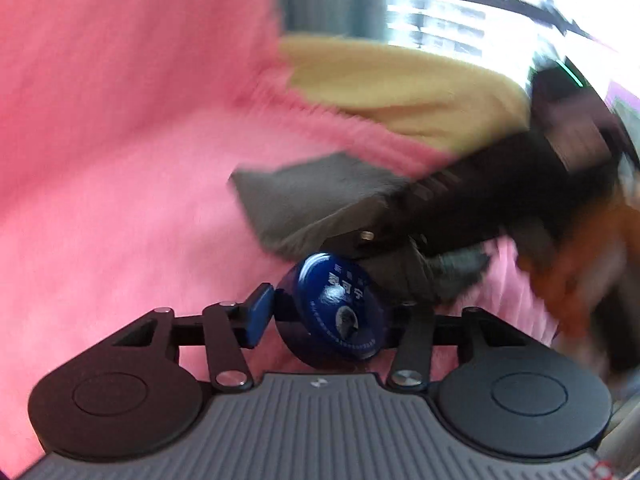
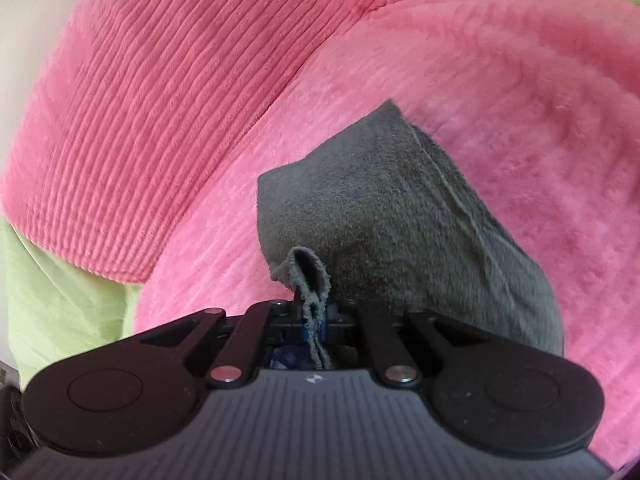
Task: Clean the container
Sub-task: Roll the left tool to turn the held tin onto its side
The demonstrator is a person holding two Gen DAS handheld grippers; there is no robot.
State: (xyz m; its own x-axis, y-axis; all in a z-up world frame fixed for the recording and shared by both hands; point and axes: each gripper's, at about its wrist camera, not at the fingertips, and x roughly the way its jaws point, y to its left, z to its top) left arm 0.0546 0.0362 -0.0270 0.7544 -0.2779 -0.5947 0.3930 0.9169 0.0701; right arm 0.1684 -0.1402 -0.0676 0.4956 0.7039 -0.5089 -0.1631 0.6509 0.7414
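In the left wrist view, a small round blue tin with printed lettering on its lid sits tilted between the fingers of my left gripper. The blue left pad presses its side, and the tin hides the right pad. A grey cloth hangs just behind the tin, held by my right gripper, which reaches in from the right. The right wrist view shows my right gripper shut on a pinched fold of the grey cloth, which drapes forward in front of it.
A person's pink fleece garment fills most of both views, close behind the grippers. Its ribbed pink sleeve lies at the left, over yellow-green fabric. A bright window shows at the upper right, and something orange at the right edge.
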